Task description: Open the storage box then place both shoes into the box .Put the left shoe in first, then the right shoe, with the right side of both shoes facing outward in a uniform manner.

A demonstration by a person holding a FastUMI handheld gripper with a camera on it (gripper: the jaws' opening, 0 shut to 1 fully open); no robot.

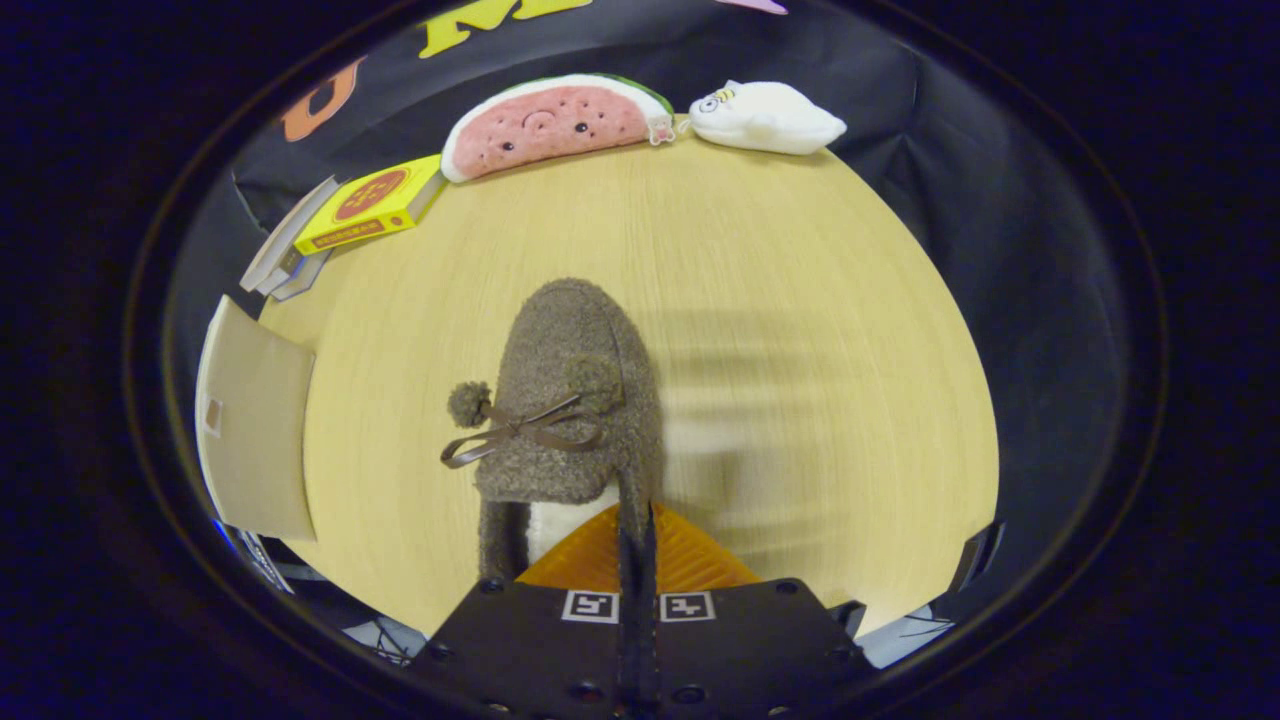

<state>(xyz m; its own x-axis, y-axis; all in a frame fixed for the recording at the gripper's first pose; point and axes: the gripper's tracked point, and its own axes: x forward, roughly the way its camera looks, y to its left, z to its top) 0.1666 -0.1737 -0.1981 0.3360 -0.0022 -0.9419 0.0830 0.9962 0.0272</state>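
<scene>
Gripper view: one gripper [637, 520], fingers pinched tight together on the side wall at the heel opening of one fuzzy brown shoe [568, 400], toe pointing away beyond the fingers, one ribbon bow [530, 430] with two pompoms on top. One wooden table [800, 300] beneath. One beige box flap [255, 430] off to the left. At the far rim: one yellow box [372, 203] atop stacked books, one watermelon plush [555, 122], one white plush [765, 117].
</scene>
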